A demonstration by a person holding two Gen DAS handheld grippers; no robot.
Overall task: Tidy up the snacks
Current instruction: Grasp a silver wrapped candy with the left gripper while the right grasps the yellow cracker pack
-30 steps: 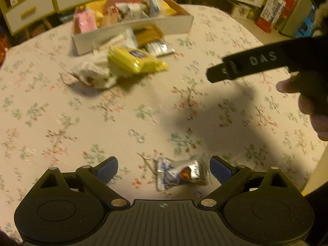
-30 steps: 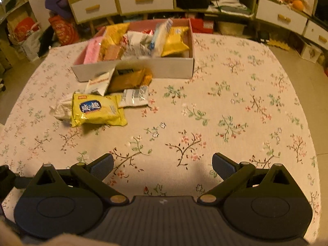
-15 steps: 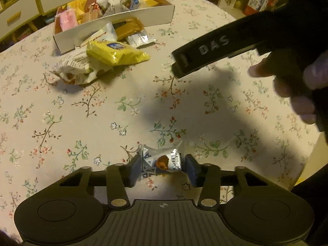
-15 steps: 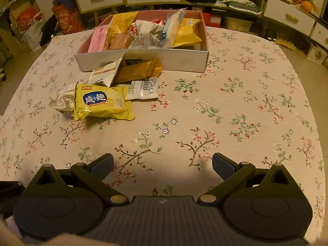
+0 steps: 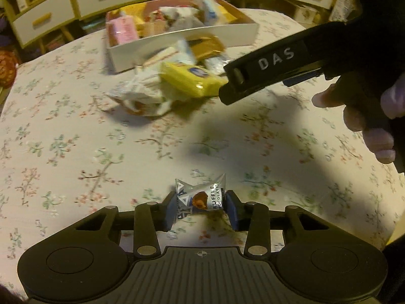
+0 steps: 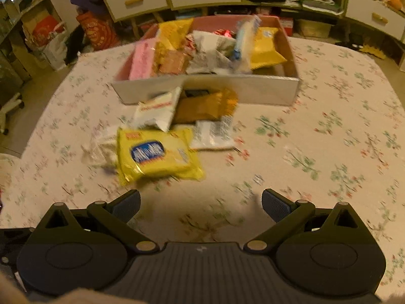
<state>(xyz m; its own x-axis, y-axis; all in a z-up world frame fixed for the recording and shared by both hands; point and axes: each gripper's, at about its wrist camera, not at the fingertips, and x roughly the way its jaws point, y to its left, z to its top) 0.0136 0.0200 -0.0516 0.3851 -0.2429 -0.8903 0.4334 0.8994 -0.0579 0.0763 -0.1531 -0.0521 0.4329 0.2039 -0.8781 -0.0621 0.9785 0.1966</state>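
- The left tool (image 5: 201,207), its jaws just having closed, pinches the chocolate (image 5: 202,197) just above the table (image 5: 76,152), ready for the box (image 6: 253,91).
- The right tool (image 6: 201,205) is spread wide near the yellow packet (image 6: 154,154), likely next.

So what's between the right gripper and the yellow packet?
Only bare flowered tablecloth lies between the open right gripper and the yellow packet, shown in the right wrist view.
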